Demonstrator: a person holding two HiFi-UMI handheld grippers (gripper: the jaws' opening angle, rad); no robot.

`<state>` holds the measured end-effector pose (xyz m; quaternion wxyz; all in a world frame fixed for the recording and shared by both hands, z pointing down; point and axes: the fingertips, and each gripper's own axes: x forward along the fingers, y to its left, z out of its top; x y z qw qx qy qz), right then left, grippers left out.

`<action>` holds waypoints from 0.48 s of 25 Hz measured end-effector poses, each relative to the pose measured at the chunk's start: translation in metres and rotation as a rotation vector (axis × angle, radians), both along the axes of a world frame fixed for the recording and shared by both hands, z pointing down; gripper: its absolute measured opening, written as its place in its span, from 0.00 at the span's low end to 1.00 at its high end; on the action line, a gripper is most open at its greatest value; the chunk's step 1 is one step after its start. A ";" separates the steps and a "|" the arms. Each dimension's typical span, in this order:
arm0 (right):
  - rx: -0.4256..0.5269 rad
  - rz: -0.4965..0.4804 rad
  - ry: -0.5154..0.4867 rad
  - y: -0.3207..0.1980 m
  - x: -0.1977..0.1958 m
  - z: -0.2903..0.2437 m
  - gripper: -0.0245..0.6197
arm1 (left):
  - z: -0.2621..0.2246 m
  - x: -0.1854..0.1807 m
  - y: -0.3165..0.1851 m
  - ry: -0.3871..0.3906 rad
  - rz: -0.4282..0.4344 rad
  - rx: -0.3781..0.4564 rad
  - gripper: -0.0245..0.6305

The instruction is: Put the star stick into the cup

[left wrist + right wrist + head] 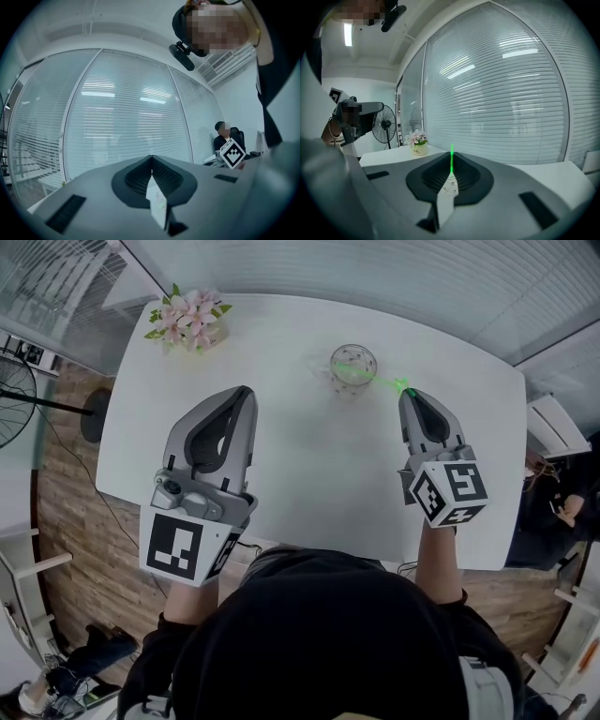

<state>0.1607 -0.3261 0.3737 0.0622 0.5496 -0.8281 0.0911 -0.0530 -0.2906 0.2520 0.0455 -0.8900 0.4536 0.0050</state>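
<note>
Green and thin, the star stick (375, 379) is clamped between the closed jaws of the right gripper (410, 393). From the tips it slants away to the left, and its far end lies over the mouth of the clear glass cup (353, 364). Whether it dips inside cannot be told. A brighter green blob shows at the jaw tips. The cup stands near the far edge of the white tabletop (309, 465). The left gripper (246, 392) hangs over the tabletop's left half, its 2 jaws together on nothing. Potted pink flowers (190, 322) sit at the far left corner.
</note>
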 end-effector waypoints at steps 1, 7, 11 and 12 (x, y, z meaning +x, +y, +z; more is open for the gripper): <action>-0.001 0.004 -0.003 0.001 0.000 0.001 0.07 | 0.001 0.000 0.000 0.002 0.002 -0.004 0.06; -0.004 0.010 -0.004 0.003 0.002 0.003 0.07 | 0.002 0.005 0.001 0.002 0.015 -0.008 0.06; -0.011 0.021 -0.015 0.005 0.006 0.007 0.07 | 0.000 0.005 0.000 0.004 0.018 -0.002 0.06; -0.012 0.023 -0.018 0.005 0.006 0.008 0.07 | 0.000 0.005 0.000 0.004 0.019 -0.002 0.06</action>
